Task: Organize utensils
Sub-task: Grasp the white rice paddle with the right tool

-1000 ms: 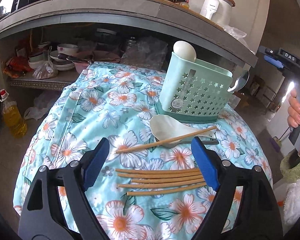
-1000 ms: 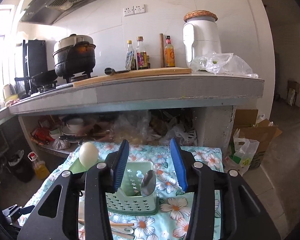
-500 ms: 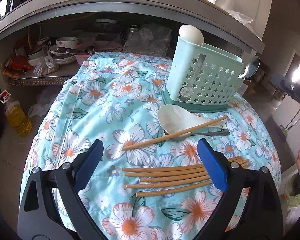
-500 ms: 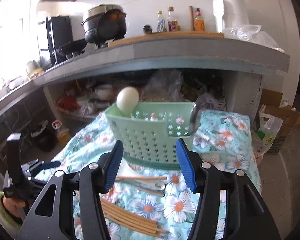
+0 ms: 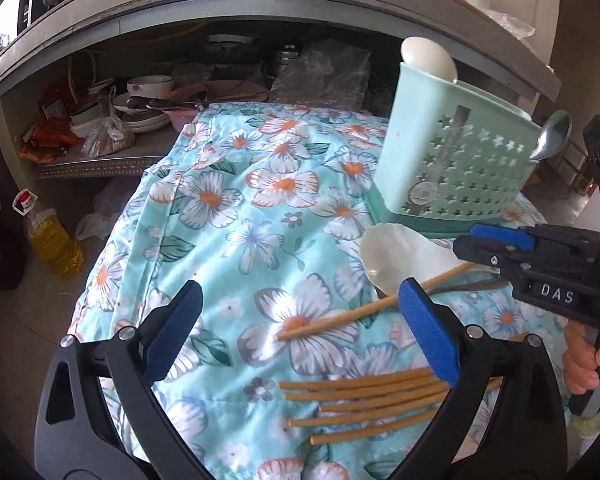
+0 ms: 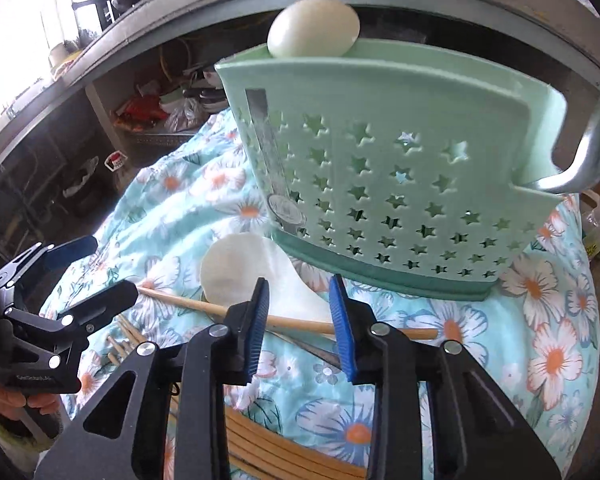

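Landmark taken: the mint utensil caddy (image 6: 400, 184) with star cut-outs, standing on the floral cloth (image 5: 236, 216).

Nearest the cameras, a row of five chopsticks (image 5: 364, 408) is seen on the cloth, well in front of the caddy. The left gripper (image 5: 300, 328) is held above them, jaws spread wide, nothing between the pads.

Closer to the caddy, a single chopstick (image 6: 300, 322) is laid across a white plastic spoon (image 6: 236, 276), which lies just in front of the caddy base. The right gripper (image 6: 300, 320) is positioned over this chopstick; its jaws are closing, chopstick between them, pads not yet pressing.

Inside the caddy, a white spoon (image 6: 314, 28) and a metal spoon (image 5: 552, 136) are stood upright.
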